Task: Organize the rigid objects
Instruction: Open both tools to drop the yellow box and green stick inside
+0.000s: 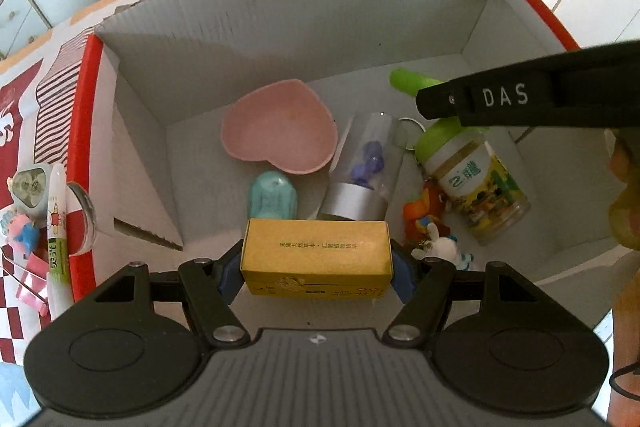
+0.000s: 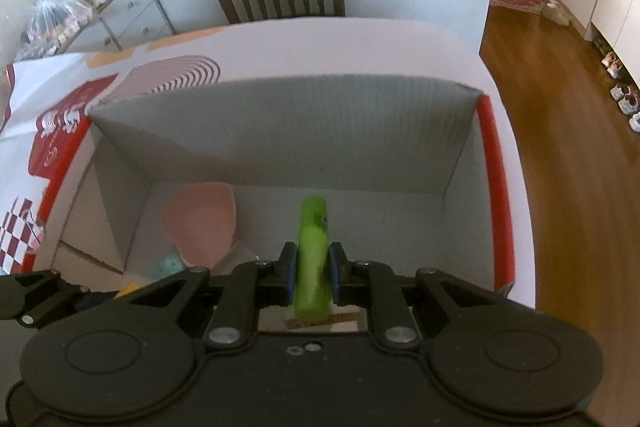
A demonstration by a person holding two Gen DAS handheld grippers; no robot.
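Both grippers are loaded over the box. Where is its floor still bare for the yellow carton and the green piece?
Bare floor lies along the back wall, behind the pink heart dish, and in the right back corner beyond the green piece. The front middle is crowded: teal case, clear tube, jar, toys, right beneath the yellow carton.

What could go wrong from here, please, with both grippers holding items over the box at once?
The left gripper holds the yellow carton directly above the clear tube and teal case; released here, it may land on them and tip. The right gripper pinches the green toy on narrow sides, so it might twist loose. Both work over one cardboard box, so they could collide.
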